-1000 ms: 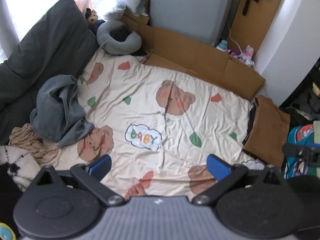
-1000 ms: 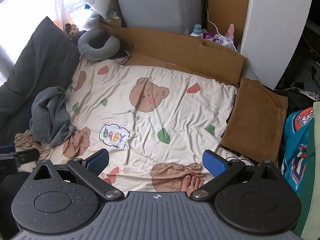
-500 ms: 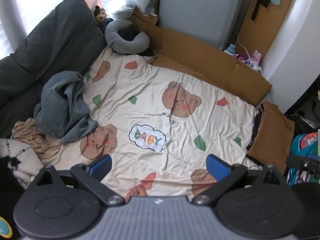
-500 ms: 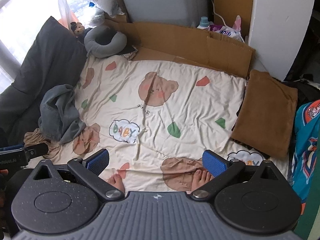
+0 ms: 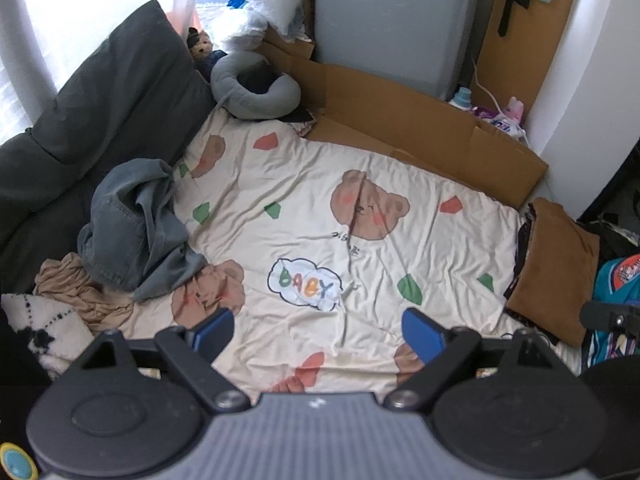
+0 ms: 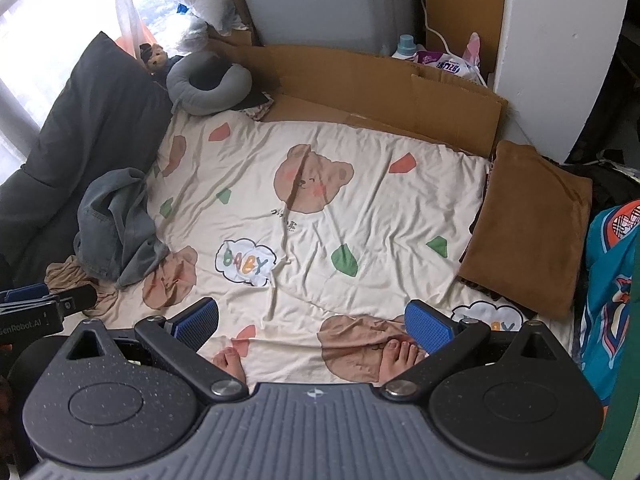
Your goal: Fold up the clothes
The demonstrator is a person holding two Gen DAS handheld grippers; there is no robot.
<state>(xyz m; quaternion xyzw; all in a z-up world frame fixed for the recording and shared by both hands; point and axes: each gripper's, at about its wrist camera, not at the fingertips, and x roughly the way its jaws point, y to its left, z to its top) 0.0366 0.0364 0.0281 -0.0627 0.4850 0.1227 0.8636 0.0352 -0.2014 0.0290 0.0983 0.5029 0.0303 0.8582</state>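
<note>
A crumpled grey-blue garment [image 5: 136, 232] lies at the left edge of a cream bear-print sheet [image 5: 340, 216]; it also shows in the right wrist view [image 6: 114, 224]. A beige garment [image 5: 76, 292] lies bunched under it, and a white knit with black pattern [image 5: 44, 328] lies at the far left. A folded brown garment [image 6: 528, 224] rests at the sheet's right edge. My left gripper [image 5: 318, 330] is open and empty, high above the sheet's near edge. My right gripper [image 6: 312, 322] is open and empty, held likewise.
Dark grey cushions [image 5: 92, 120] line the left side. A grey neck pillow [image 5: 256, 88] and flattened cardboard [image 5: 420, 124] lie at the back. The person's bare feet [image 6: 396, 360] stand on the sheet's near edge. A teal printed cloth [image 6: 612, 280] hangs at the right.
Both grippers have pulled back and risen slightly, so more of the sheet's near edge and the feet show. The clothes have not moved.
</note>
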